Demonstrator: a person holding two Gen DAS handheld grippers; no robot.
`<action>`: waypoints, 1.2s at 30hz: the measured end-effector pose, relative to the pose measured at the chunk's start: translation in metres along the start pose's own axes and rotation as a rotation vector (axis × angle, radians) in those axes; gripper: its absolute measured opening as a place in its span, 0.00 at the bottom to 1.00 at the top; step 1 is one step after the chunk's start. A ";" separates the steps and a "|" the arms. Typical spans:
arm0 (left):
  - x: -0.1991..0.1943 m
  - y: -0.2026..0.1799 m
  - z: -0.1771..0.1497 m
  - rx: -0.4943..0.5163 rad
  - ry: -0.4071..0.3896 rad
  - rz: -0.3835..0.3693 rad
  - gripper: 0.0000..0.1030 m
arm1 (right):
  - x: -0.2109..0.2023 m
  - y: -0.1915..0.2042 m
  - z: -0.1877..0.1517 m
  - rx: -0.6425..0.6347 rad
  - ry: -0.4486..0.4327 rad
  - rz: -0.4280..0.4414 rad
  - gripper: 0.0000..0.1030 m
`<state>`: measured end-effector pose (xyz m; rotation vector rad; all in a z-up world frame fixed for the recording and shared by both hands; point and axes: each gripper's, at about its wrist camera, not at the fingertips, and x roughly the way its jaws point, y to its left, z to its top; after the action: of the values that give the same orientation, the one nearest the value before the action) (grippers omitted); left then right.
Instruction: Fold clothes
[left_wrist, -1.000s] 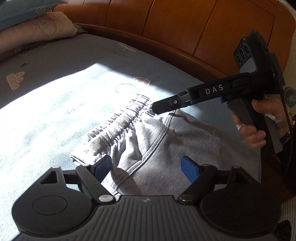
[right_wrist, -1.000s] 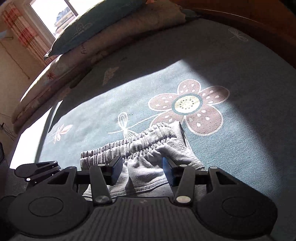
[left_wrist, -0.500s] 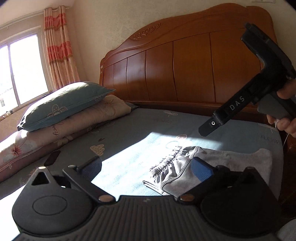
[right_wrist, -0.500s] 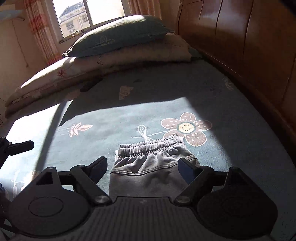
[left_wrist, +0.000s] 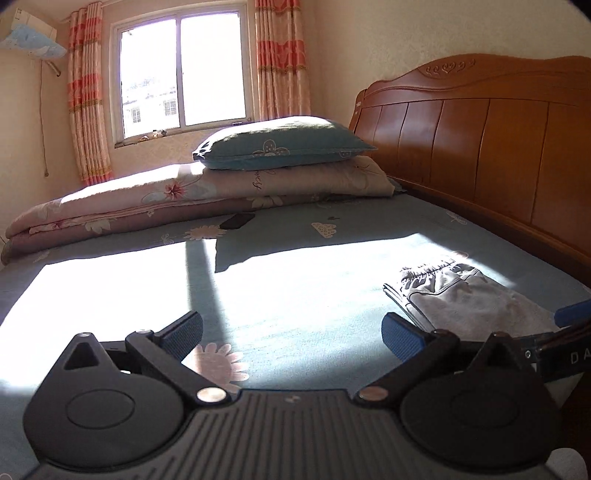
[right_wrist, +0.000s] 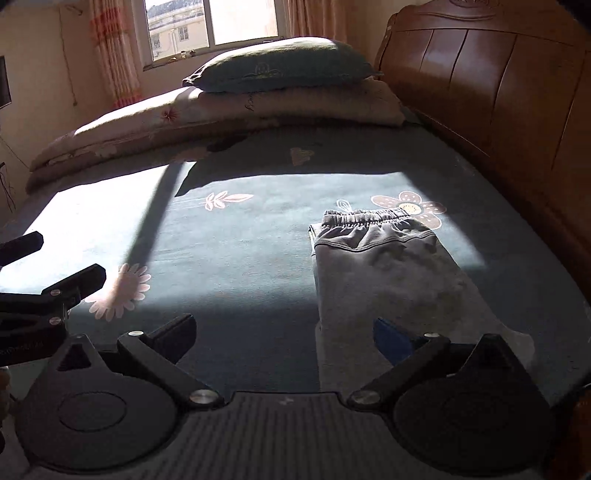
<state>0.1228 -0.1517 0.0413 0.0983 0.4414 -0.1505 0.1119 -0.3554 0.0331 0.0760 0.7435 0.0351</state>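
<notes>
The folded grey trousers (right_wrist: 384, 269) lie on the bed (right_wrist: 240, 236) near the headboard. Both the left gripper (left_wrist: 291, 330) and right gripper (right_wrist: 284, 332) hover empty, their fingers having just spread wide. This fold looks finished; next comes fetching another garment.

left gripper (left_wrist: 291, 334): my black plastic tool, with two round flat covers and a ridged grey middle part
left fingers (left_wrist: 400, 336): blue bumpy pads on black bars
screws: I see shiny silver round ones at the joints
right gripper (right_wrist: 284, 332): same black shape, same ridged middle
right fingers (right_wrist: 388, 338): a dark blue pad
marking: white letters "DA" on its side
</notes>
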 end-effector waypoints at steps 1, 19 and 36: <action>-0.006 0.004 -0.003 -0.015 0.009 0.015 0.99 | -0.003 0.007 -0.009 0.006 0.006 -0.016 1.00; -0.055 0.036 -0.074 -0.123 0.292 0.094 0.99 | -0.043 0.077 -0.083 -0.061 0.061 0.004 1.00; -0.053 0.052 -0.108 -0.164 0.429 0.094 1.00 | -0.050 0.095 -0.104 -0.080 0.044 -0.077 1.00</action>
<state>0.0385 -0.0804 -0.0297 -0.0118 0.8731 0.0024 0.0042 -0.2578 -0.0017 -0.0295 0.7878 -0.0066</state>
